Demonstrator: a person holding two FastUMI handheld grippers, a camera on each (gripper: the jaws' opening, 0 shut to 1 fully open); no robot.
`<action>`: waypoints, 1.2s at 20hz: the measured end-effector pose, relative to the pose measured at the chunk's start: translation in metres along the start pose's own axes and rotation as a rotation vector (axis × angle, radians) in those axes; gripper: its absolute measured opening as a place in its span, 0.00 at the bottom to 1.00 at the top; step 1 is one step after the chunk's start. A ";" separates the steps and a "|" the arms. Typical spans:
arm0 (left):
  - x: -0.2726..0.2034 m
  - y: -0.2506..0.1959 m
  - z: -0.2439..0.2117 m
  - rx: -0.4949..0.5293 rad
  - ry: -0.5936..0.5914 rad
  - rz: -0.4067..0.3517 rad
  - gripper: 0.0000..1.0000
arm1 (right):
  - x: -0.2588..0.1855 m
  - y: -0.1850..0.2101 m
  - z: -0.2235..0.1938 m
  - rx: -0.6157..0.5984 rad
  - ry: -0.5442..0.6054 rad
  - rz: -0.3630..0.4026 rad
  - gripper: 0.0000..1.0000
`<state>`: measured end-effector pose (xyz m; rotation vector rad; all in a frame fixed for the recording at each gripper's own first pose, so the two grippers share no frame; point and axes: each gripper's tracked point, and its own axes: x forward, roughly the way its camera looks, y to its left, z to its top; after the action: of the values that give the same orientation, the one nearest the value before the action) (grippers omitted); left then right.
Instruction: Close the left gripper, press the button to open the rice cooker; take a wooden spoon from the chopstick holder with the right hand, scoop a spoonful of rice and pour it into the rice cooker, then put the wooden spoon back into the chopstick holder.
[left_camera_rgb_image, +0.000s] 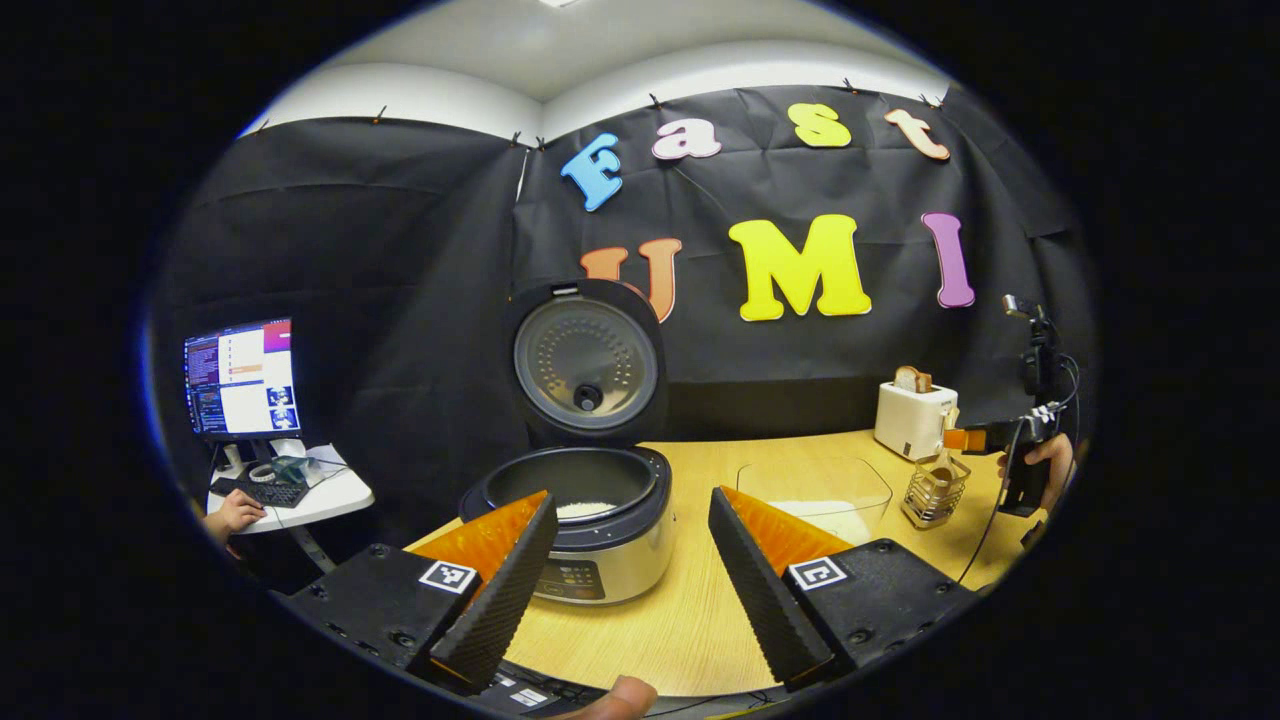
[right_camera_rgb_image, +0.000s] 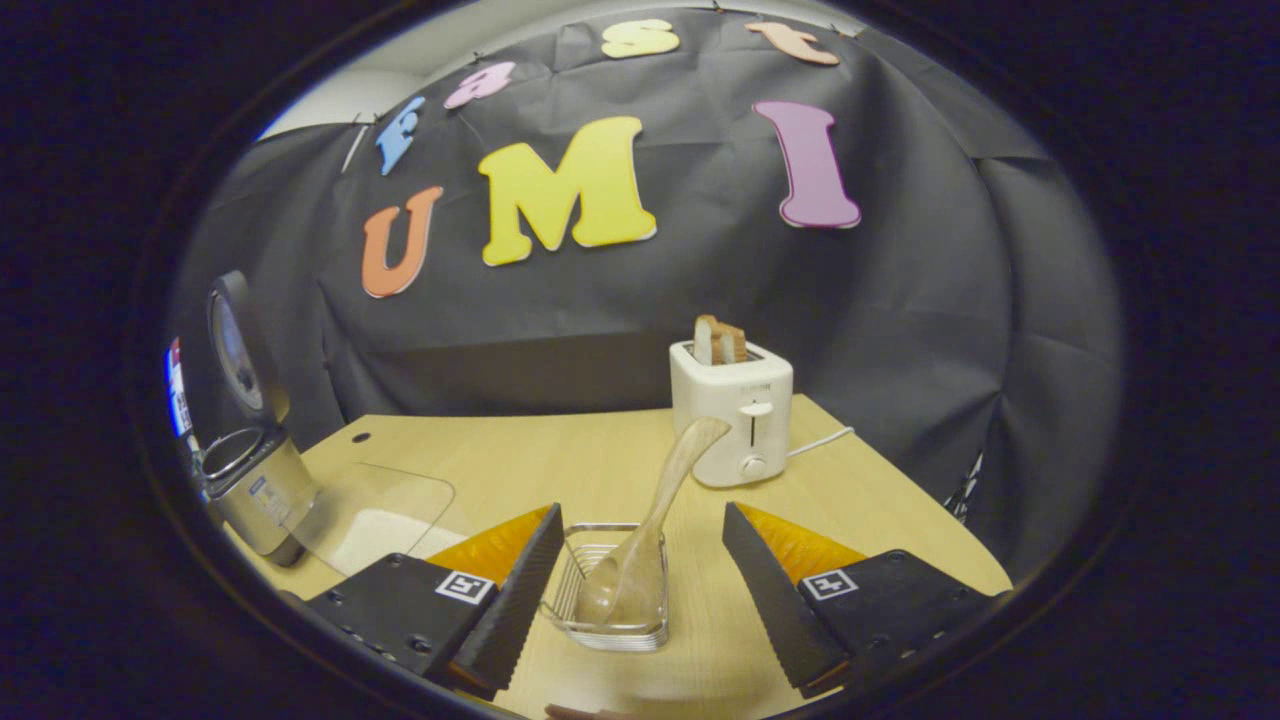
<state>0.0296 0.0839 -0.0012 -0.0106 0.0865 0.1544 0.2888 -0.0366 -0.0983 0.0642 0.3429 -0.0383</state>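
Observation:
The rice cooker (left_camera_rgb_image: 585, 530) stands on the wooden table with its lid (left_camera_rgb_image: 587, 362) swung up; white rice lies in its pot. My left gripper (left_camera_rgb_image: 630, 570) hangs open in front of it, holding nothing. In the right gripper view the wooden spoon (right_camera_rgb_image: 640, 530) stands bowl-down in the wire chopstick holder (right_camera_rgb_image: 610, 590), its handle leaning toward the toaster. My right gripper (right_camera_rgb_image: 640, 590) is open, its fingers either side of the holder and clear of the spoon. The left gripper view shows the right gripper (left_camera_rgb_image: 985, 437) above the holder (left_camera_rgb_image: 935, 490). A clear container of rice (left_camera_rgb_image: 815, 495) sits between cooker and holder.
A white toaster (right_camera_rgb_image: 735, 410) with bread in it stands behind the holder, its cord trailing right. The cooker (right_camera_rgb_image: 250, 480) sits at the table's left end. Off the table to the left a monitor (left_camera_rgb_image: 243, 378) and keyboard rest on a small white desk, with a hand there.

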 end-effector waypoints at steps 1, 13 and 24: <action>0.003 -0.003 -0.001 -0.018 -0.002 -0.017 0.98 | 0.016 -0.003 -0.002 0.027 0.038 -0.009 0.96; 0.010 0.045 -0.014 -0.109 0.047 0.027 0.98 | 0.067 -0.002 -0.006 0.121 0.176 -0.021 0.17; 0.003 0.061 -0.009 -0.131 0.051 0.008 0.98 | -0.028 0.038 0.073 -0.041 -0.075 -0.058 0.10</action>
<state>0.0223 0.1447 -0.0111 -0.1452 0.1272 0.1673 0.2884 -0.0029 -0.0184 0.0124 0.2705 -0.0908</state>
